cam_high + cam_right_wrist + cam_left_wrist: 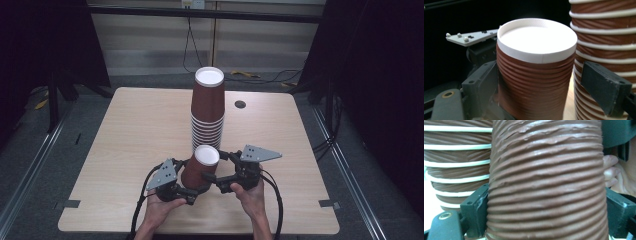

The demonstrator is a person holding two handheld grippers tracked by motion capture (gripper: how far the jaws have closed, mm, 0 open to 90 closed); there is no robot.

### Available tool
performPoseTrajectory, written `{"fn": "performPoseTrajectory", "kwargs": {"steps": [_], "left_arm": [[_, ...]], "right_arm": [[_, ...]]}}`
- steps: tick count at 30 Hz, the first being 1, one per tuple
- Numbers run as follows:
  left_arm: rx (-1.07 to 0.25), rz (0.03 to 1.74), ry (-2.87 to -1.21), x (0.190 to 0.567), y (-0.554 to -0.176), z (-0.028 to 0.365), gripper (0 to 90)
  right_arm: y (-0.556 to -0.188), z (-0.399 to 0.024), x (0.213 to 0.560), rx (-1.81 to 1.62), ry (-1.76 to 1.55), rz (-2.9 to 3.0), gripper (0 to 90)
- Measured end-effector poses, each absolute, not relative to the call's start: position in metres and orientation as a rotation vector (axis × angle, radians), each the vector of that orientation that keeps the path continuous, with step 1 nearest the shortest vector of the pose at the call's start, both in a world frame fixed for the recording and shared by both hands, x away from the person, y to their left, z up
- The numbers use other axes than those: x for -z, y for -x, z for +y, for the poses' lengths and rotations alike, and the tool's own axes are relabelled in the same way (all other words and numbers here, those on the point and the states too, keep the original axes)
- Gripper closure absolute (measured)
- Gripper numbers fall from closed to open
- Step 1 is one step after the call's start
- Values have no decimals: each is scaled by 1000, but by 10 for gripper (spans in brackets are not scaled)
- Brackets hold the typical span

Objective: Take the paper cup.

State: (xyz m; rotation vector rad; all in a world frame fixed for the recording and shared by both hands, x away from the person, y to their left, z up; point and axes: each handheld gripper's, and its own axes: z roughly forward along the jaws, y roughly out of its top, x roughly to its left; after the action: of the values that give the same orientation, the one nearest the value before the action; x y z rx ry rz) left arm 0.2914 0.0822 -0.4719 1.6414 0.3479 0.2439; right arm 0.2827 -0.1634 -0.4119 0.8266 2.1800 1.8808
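- The upside-down cup (201,167) stands on the desk (125,150) just in front of the stack (207,112), its long axis upright.
- My left tongs (192,192) clamp its wall (low down).
- My right tongs (212,176) stand wide around it, one pad clear.

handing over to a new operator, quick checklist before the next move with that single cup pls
1. Left gripper clamped on the single cup: ok, in the left gripper view both jaws press on its ribbed wall.
2. Right gripper let go: ok, in the right gripper view one jaw stands clear of the cup; the other sits close, contact cannot tell.
3. Single cup separate from the stack of cups: ok, it stands upside down just in front.
4. Gap between cup and stack for moving away: cannot tell, they look very close.
5. Stack upright: ok.
6. Table free beside the cup: ok.
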Motion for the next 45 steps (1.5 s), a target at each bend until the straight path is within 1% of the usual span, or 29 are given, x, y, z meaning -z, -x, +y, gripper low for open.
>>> {"fn": "performPoseTrajectory", "kwargs": {"steps": [9, 19, 27, 34, 45], "left_arm": [[-269, 343, -1683, 470, -290, 90, 125], [-252, 340, -1744, 466, -294, 95, 126], [-239, 338, -1800, 466, -297, 103, 126], [-222, 308, -1844, 460, -299, 108, 127], [-223, 276, -1916, 456, -304, 110, 126]], "right_arm": [[-281, -169, 411, -1878, -819, 2184, 149], [-280, -179, 412, -1837, -836, 2201, 149], [-282, -175, 416, -1812, -800, 2242, 132], [-282, -171, 420, -1759, -791, 2288, 133], [-277, -180, 426, -1709, -781, 2343, 132]]}}
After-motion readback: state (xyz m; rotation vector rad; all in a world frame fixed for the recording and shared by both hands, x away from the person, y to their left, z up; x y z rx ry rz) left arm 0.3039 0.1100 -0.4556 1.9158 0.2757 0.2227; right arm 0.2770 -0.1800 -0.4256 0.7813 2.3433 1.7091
